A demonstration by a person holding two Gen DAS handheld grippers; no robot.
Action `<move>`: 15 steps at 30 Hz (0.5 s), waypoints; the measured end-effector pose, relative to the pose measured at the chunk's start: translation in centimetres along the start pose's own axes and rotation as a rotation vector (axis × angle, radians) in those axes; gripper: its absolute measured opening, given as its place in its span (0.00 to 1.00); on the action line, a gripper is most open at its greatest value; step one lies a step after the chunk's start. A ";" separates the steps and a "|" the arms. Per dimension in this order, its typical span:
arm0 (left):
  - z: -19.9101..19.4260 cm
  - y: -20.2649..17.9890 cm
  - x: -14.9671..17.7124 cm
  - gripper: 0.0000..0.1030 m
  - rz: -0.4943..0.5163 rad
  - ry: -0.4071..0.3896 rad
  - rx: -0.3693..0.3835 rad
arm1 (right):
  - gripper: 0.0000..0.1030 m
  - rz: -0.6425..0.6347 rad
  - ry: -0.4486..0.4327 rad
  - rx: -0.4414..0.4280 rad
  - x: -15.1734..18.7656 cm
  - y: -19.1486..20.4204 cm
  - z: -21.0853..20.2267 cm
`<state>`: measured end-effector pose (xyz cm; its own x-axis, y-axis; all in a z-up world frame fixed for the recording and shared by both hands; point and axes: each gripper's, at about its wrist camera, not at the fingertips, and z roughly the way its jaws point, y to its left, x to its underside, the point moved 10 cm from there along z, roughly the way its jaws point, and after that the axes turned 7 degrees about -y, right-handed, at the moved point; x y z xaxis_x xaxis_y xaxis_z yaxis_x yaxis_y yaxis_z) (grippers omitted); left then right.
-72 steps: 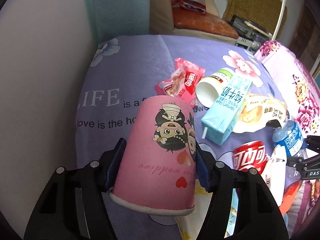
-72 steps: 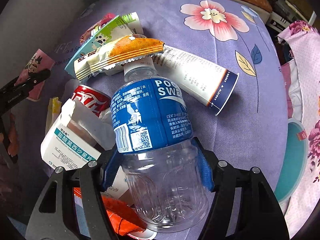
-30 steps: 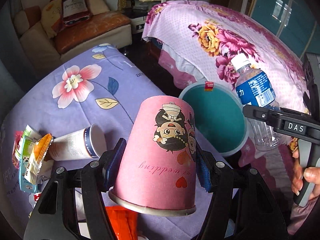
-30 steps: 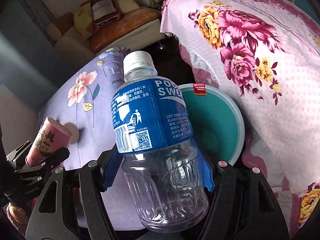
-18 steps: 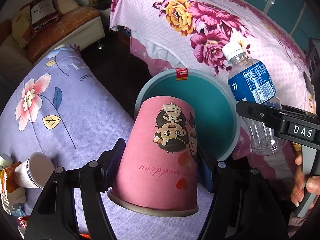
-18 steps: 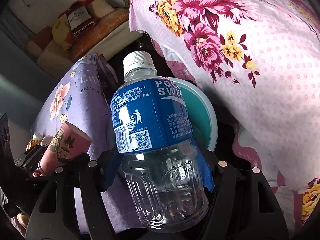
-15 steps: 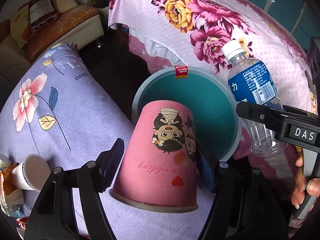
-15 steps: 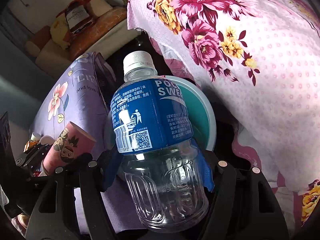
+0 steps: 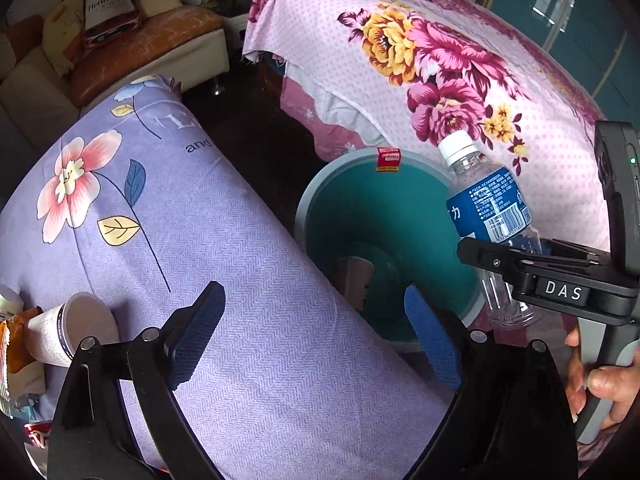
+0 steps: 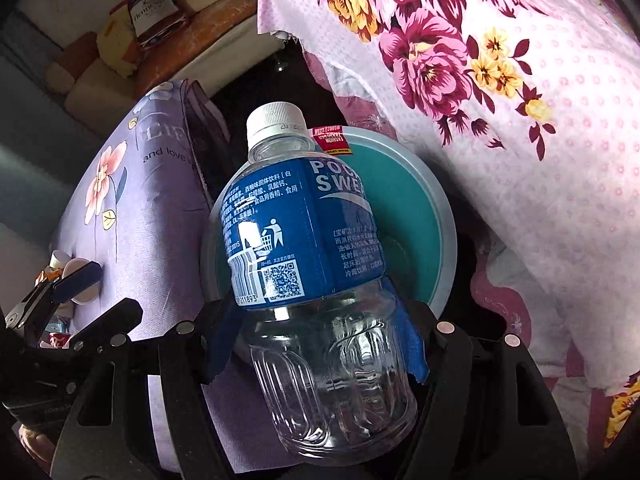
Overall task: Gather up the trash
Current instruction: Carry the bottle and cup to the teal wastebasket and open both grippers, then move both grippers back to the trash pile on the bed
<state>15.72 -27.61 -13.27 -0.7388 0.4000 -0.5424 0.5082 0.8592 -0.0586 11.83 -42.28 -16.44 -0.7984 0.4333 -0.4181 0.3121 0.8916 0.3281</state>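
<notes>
My left gripper (image 9: 316, 308) is open and empty, over the edge of the purple floral table next to the teal bin (image 9: 384, 184). The pink paper cup (image 9: 354, 280) lies inside the bin near its bottom. My right gripper (image 10: 316, 344) is shut on a clear plastic bottle (image 10: 304, 240) with a blue label and white cap, held above the bin's (image 10: 436, 216) near rim. In the left wrist view the same bottle (image 9: 486, 212) and the right gripper (image 9: 516, 268) hang at the bin's right rim.
A white paper cup (image 9: 76, 328) and snack wrappers (image 9: 12, 340) lie on the purple floral cloth (image 9: 224, 248) at left. A pink floral bedspread (image 9: 440, 52) rises behind the bin. A sofa with cushions (image 9: 132, 40) stands at the back. The floor between is dark.
My left gripper opened and the pink cup dropped into the teal bin. My right gripper, still holding the bottle, moved closer over the bin.
</notes>
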 end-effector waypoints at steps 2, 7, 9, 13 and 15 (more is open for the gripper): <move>-0.3 0.5 0.1 0.89 -0.014 -0.001 0.002 | 0.63 -0.004 0.009 0.006 0.2 0.2 0.2; -0.8 1.8 0.7 0.90 -0.044 0.002 0.004 | 0.64 -0.011 0.037 0.021 0.7 0.6 0.9; -1.0 2.1 1.0 0.90 -0.053 0.005 0.008 | 0.69 -0.009 0.039 0.021 0.7 0.8 0.9; -1.8 2.9 1.6 0.90 -0.067 -0.002 0.007 | 0.71 -0.030 0.031 0.029 0.8 1.5 0.3; -2.3 3.3 1.9 0.90 -0.074 -0.005 0.006 | 0.72 -0.041 0.032 0.033 1.0 1.9 0.0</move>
<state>14.98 -23.24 -12.61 -0.7724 0.3338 -0.5403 0.4547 0.8846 -0.1035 11.69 -40.13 -16.23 -0.8269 0.3923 -0.4031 0.2951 0.9127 0.2828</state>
